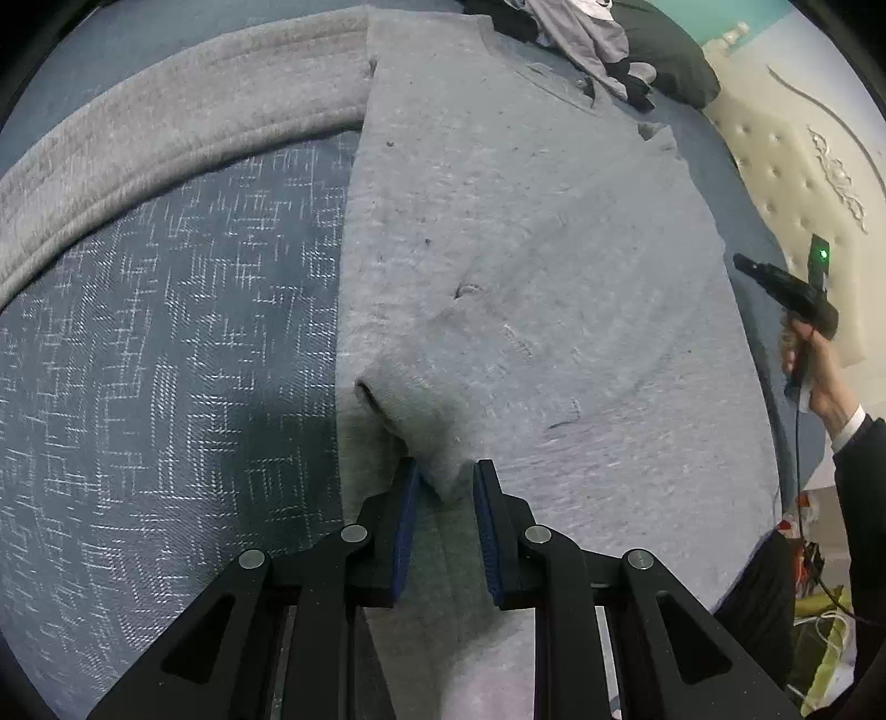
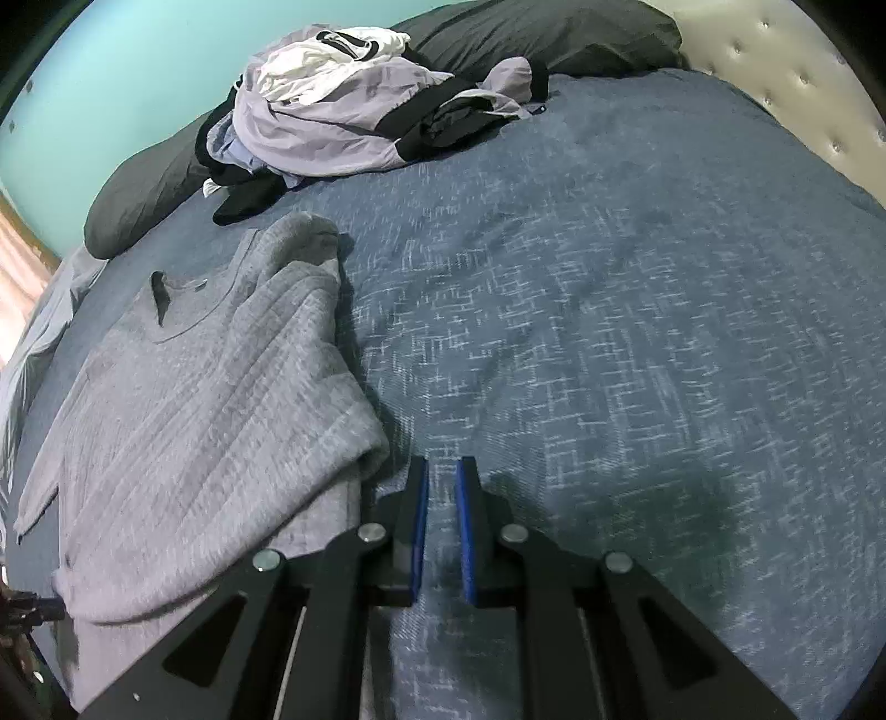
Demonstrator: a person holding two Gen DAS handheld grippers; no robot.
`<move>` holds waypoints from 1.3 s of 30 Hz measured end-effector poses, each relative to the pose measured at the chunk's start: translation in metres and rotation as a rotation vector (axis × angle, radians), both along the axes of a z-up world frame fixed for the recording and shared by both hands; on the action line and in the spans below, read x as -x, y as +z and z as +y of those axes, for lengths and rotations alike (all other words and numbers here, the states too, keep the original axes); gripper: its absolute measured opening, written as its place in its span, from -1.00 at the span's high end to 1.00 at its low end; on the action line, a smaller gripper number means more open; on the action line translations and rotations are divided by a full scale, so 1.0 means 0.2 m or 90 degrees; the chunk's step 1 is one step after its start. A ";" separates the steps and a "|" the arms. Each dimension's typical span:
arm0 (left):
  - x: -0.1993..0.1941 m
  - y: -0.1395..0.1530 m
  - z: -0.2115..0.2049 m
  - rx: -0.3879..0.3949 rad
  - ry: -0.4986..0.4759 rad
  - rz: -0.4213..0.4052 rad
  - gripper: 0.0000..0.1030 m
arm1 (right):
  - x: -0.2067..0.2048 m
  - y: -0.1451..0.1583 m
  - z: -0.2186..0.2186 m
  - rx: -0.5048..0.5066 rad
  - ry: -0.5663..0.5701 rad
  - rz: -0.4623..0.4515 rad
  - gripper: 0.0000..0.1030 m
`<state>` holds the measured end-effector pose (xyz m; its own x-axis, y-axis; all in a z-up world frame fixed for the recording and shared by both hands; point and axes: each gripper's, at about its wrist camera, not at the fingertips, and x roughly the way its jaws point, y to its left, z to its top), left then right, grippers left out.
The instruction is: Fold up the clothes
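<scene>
A grey sweater (image 1: 526, 232) lies flat on the blue bedspread (image 1: 166, 360), collar at the far end. In the left wrist view one ribbed sleeve (image 1: 166, 133) stretches away to the upper left. A bunched cuff end (image 1: 410, 410) rises into my left gripper (image 1: 446, 479), which is shut on it. My right gripper (image 1: 745, 265) hangs in the air off the sweater's right edge. In the right wrist view the sweater (image 2: 138, 421) has a ribbed sleeve (image 2: 277, 360) folded over its body. My right gripper (image 2: 442, 471) is just right of that sleeve's cuff, apart from it, narrowly open over bare bedspread.
A pile of loose clothes (image 2: 343, 99) sits at the head of the bed against dark pillows (image 2: 554, 33). A tufted cream headboard (image 1: 803, 183) runs along the right. A person's hand (image 1: 814, 365) and dark sleeve hold the right gripper, with a cable hanging below.
</scene>
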<state>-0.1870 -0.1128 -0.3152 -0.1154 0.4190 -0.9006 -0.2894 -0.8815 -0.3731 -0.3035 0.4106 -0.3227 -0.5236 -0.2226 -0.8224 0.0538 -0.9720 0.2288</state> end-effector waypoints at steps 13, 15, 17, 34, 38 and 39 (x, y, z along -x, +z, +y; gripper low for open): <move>-0.04 0.03 0.09 0.008 -0.019 0.016 0.94 | -0.06 -0.03 0.05 0.017 -0.009 -0.006 0.81; -0.06 0.05 0.11 0.004 -0.024 0.017 0.94 | -0.06 -0.03 0.05 0.018 -0.010 -0.006 0.81; -0.08 0.08 0.13 0.003 -0.032 0.019 0.94 | -0.06 -0.03 0.05 0.019 -0.010 -0.005 0.81; -0.19 0.07 0.12 0.023 -0.041 0.040 0.93 | -0.09 0.05 0.03 0.026 -0.001 0.010 0.81; -0.17 0.13 0.09 0.012 -0.026 0.063 0.92 | -0.08 0.06 0.04 0.024 -0.004 0.012 0.81; -0.17 0.14 0.08 0.013 -0.023 0.069 0.91 | -0.08 0.06 0.04 0.025 -0.005 0.012 0.81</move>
